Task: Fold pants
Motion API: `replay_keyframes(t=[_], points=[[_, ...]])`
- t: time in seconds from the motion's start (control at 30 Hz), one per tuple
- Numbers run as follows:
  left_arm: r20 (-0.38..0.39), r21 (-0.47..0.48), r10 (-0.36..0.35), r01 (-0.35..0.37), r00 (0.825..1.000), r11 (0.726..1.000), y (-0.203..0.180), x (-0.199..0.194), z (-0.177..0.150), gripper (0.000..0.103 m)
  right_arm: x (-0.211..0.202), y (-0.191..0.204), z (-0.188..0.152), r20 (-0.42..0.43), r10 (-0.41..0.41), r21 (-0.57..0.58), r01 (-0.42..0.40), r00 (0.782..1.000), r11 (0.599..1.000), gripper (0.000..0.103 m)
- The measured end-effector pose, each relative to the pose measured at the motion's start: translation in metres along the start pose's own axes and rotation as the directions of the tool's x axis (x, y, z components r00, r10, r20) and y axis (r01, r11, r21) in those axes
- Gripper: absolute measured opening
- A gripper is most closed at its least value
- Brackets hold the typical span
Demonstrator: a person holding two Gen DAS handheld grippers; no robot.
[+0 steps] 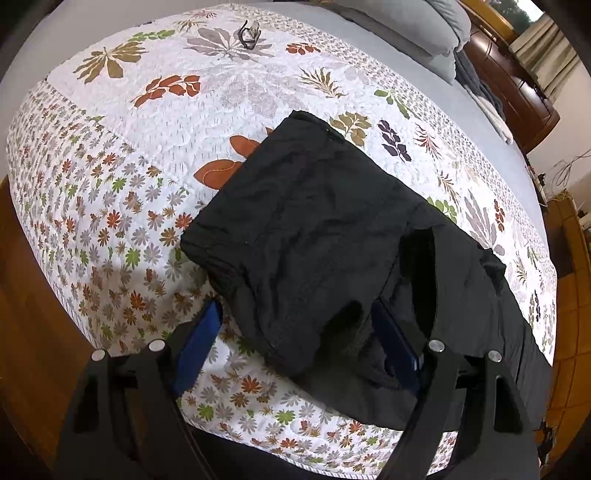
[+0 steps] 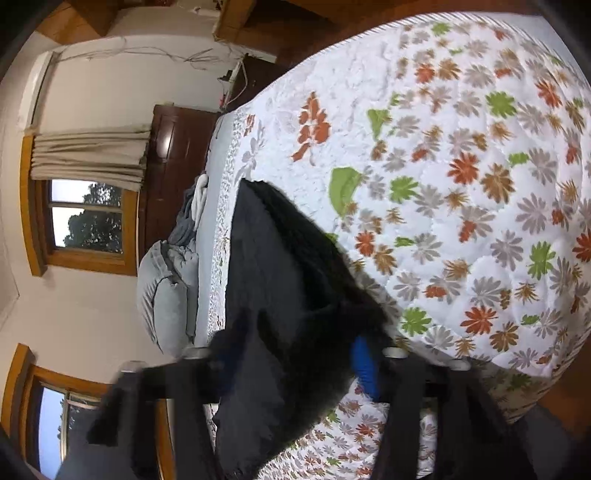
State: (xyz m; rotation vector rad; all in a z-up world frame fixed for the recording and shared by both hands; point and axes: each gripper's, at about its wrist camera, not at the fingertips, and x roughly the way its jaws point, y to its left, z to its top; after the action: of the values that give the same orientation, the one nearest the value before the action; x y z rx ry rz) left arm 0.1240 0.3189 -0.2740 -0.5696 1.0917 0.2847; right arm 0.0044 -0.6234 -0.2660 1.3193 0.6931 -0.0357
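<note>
Left wrist view first: the black pants lie folded on the floral quilt, which covers the bed, near its front edge, one doubled layer stacked over a longer stretch of dark cloth that runs off to the lower right along the quilt's border. The left gripper sits low over the near end of that pile, jaws spread wide, blue pads well apart; the left pad hangs over bare quilt, the right one is half buried behind a fold of fabric, and nothing is pinched between them. Far up the quilt a small dark item rests on its own, too small to tell what it is. Grey pillows sit at the head of the bed and a dark wooden cabinet stands beyond. Over to the right wrist view, rolled sideways and blurred: the right gripper has pants cloth draped thick across its jaws, which stand apart with a blue pad peeking out on one side; the cloth fills the gap, yet I cannot tell whether it is clamped or merely lying there. Quilt fills the right of the frame, pillows and a curtained window the left.
</note>
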Motion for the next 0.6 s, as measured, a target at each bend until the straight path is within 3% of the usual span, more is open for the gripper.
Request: replay_keyframes(t=[0.1,0.3,0.6], points=[[0.042,0.008,0.002,-0.003,0.999,1.0,-0.003,-0.003,-0.002,0.082,-0.005,0.019,-0.001,0.008,-0.035,-0.061,0.035,0.999,0.998,0.021],[0.139,0.073,0.018,-0.028,0.99,0.997,-0.014,-0.008,-0.007,0.083,-0.018,0.075,-0.011,0.047,-0.094,-0.19,0.102,0.994,0.977,0.02],[0.175,0.0,-0.051,0.052,0.983,0.999,0.001,-0.012,-0.009,0.084,-0.032,0.154,-0.041,0.102,-0.152,-0.354,0.179,0.983,0.918,0.019]])
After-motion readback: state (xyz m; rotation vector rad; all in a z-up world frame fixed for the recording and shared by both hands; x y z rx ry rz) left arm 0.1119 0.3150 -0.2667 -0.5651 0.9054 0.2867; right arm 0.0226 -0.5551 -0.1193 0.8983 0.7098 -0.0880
